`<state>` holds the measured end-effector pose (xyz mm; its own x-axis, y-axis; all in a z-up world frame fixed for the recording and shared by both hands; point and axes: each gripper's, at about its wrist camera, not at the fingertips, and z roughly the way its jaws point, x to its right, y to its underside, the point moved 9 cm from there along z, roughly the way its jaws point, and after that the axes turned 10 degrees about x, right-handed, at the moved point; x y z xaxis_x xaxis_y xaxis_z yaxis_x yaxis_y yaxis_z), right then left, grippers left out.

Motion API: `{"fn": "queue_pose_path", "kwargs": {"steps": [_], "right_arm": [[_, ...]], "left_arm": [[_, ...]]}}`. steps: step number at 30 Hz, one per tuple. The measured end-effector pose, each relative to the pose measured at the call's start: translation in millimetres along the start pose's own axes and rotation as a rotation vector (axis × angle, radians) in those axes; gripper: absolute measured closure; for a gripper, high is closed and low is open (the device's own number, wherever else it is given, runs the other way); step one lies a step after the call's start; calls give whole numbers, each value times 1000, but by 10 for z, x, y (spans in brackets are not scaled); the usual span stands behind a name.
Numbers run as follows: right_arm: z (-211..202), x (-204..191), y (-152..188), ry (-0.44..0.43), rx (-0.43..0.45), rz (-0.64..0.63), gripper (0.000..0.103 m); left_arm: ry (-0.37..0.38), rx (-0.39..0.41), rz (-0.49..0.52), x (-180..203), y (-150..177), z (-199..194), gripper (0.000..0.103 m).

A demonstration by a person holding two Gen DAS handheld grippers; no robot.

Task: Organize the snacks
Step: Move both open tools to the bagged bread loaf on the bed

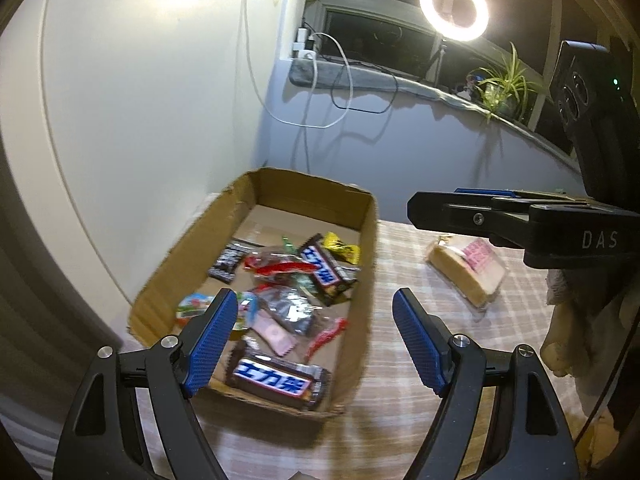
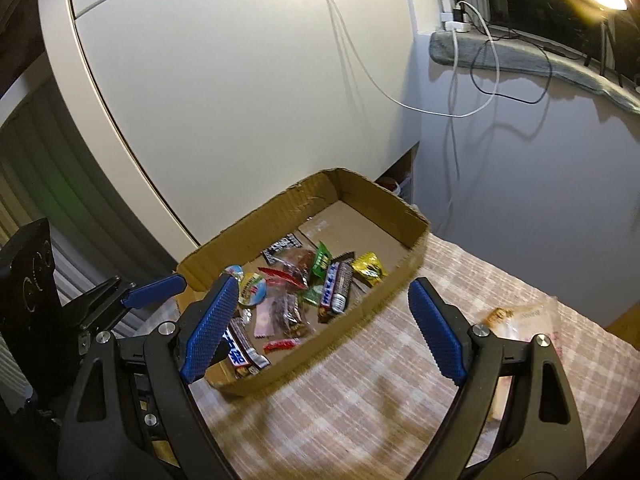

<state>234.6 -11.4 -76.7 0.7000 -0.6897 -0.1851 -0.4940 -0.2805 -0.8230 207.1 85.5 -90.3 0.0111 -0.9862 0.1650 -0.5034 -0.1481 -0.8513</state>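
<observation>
At the far left stands a pale cabinet front, and against it sits the open cardboard box [image 1: 280, 200], already holding most of the snacks: a Snickers bar [image 1: 276, 378] lying crosswise at the near end, a second Snickers bar [image 1: 324, 272] angled farther in, a yellow packet [image 1: 342, 247] by the right wall, a small black-and-white packet [image 1: 226, 264] on the left, and a loose heap of clear and red wrappers between them. The left gripper [image 1: 320, 344] hovers over the near right corner of the box, its blue fingers [image 1: 212, 340] spread apart and holding nothing.

To the right of the box, on the bare cloth, lies the one snack still outside: a wrapped sandwich cake [image 1: 466, 270] with a pink label, its long axis running diagonally from the near right toward the far left. It is well apart from the box wall. The right gripper [image 2: 320, 328] is likewise spread wide and empty; in its own view the cake [image 2: 516, 318] lies just off its right finger, while from the left wrist the right tool hangs almost above the cake. So I judge the right hand the nearer, and the pick will likely call for a turn rightward and down, closing across the short width.

The worktop [image 1: 400, 360] wears a pink-and-white checked cloth. Behind it are a grey wall with dangling cables, a dark window with a potted plant [image 1: 504, 84] on the sill, and a lit ring light [image 1: 454, 8].
</observation>
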Motion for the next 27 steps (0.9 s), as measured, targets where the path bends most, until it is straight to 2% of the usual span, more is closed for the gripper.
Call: {"fn": "queue_pose_path", "kwargs": {"steps": [12,27], "right_arm": [[-434,507,103,62,19,46,14],[-711,1521,396,188,-20,134,14]], "left_arm": [[95,-25,-15,459,28,82,23],[211,-83,-41,1092,125,335,23]]}}
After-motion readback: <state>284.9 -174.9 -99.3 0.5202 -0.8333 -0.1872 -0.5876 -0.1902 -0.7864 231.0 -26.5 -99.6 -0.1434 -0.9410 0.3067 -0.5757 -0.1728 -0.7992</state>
